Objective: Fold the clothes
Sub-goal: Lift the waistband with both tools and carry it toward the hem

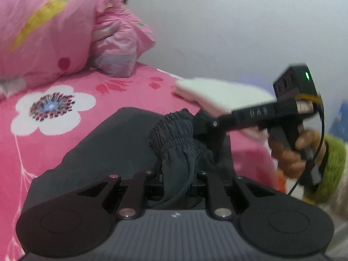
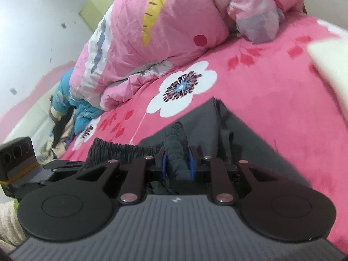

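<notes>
Dark grey trousers [image 1: 104, 143] lie spread on the bed, on a bright pink sheet [image 1: 113, 95] printed with white flowers; most of the fabric is flat, with the elastic waistband [image 1: 174, 130] gathered and lifted off the surface. Left tongs [image 1: 176, 180] are clamped on a bunched fold of the grey fabric just below the waistband; the cloth passes down between the two arms. Right tongs [image 2: 177, 163] are clamped on a rolled section of the same waistband [image 2: 176, 148], with the blue pads [image 2: 191, 163] pressed against either side of it. In the left wrist view the right tongs [image 1: 208, 126] come in from the right, their tip buried in the gathered cloth close beside the left grasp; the hand [image 1: 289, 152] holding them shows a green cuff [image 1: 332, 163]. In the right wrist view the left tongs' body [image 2: 26, 167] sits at the lower left, next to another stretch of ruched waistband. Beyond the trousers, a folded white and pale pink item [image 1: 217, 95] rests on the sheet near the far edge, apart from the trousers. A pink quilt [image 2: 152, 34] with a yellow carrot print is heaped at the head of the bed. Blue patterned cloth [image 2: 74, 106] lies beside the quilt at the left. Pale wall [image 1: 239, 26] behind.
</notes>
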A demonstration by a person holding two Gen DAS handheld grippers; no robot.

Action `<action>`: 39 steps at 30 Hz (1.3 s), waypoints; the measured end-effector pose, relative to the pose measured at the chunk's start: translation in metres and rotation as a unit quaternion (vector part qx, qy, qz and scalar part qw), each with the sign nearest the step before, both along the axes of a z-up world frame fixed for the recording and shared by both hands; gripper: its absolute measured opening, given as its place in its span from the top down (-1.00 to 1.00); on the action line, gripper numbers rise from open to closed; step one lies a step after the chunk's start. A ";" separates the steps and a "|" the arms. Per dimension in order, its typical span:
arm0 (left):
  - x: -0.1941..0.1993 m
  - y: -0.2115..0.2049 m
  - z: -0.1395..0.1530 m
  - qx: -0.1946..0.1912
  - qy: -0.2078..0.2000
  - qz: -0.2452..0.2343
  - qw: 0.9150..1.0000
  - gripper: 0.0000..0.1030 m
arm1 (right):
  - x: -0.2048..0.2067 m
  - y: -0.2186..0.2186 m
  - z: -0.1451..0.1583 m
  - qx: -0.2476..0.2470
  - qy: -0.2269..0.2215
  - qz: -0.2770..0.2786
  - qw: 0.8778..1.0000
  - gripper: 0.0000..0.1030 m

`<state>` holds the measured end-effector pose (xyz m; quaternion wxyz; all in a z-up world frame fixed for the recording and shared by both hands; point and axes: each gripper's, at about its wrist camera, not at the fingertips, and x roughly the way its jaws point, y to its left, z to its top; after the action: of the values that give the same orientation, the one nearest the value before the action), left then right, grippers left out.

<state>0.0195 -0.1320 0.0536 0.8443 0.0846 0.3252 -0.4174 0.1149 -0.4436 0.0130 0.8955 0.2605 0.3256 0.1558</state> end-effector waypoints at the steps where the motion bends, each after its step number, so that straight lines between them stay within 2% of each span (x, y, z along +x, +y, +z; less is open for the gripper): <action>1: -0.007 -0.002 -0.002 0.014 -0.014 -0.010 1.000 0.62 | -0.005 -0.001 -0.005 0.009 -0.003 -0.004 1.000 0.57; 4: -0.027 -0.006 -0.009 0.047 -0.051 -0.036 0.997 0.51 | -0.020 -0.010 -0.018 0.035 -0.009 -0.018 0.999 0.48; 7: -0.044 -0.008 -0.015 0.068 -0.081 -0.056 0.993 0.36 | -0.038 -0.021 -0.026 0.083 -0.017 -0.040 0.996 0.45; 9: -0.051 -0.009 -0.019 0.076 -0.089 -0.064 0.991 0.17 | -0.052 -0.028 -0.030 0.115 -0.025 -0.060 0.991 0.40; 11: -0.057 -0.010 -0.021 0.081 -0.094 -0.071 0.990 0.13 | -0.068 -0.034 -0.032 0.145 -0.033 -0.083 0.985 0.31; 12: -0.060 -0.011 -0.022 0.083 -0.097 -0.074 0.989 0.10 | -0.076 -0.037 -0.034 0.162 -0.033 -0.094 0.982 0.18; 14: -0.064 -0.014 -0.024 0.084 -0.104 -0.079 0.988 -0.09 | -0.090 -0.041 -0.039 0.199 -0.030 -0.112 0.973 0.05; 16: -0.070 -0.017 -0.026 0.088 -0.116 -0.084 0.986 -0.10 | -0.101 -0.043 -0.043 0.229 -0.021 -0.129 0.965 -0.14; 19: -0.078 -0.022 -0.031 0.096 -0.133 -0.094 0.982 -0.10 | -0.112 -0.043 -0.048 0.259 -0.008 -0.146 0.955 -0.31; 22: -0.087 -0.026 -0.036 0.102 -0.148 -0.101 0.978 -0.10 | -0.114 -0.040 -0.048 0.270 0.010 -0.154 0.951 -0.49; 26: -0.098 -0.029 -0.042 0.115 -0.170 -0.103 0.973 -0.08 | -0.114 -0.034 -0.048 0.275 0.035 -0.162 0.947 -0.55; 32: -0.106 -0.031 -0.048 0.127 -0.198 -0.107 0.966 0.20 | -0.106 -0.028 -0.043 0.264 0.083 -0.168 0.946 -0.58; 39: -0.118 -0.031 -0.053 0.142 -0.237 -0.128 0.952 0.39 | -0.093 -0.037 -0.047 0.318 0.155 -0.191 0.916 -0.58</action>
<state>-0.0981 -0.1631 0.0007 0.8159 0.3412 0.1583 -0.4391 0.0222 -0.4803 -0.0338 0.7165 0.6096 0.3373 0.0348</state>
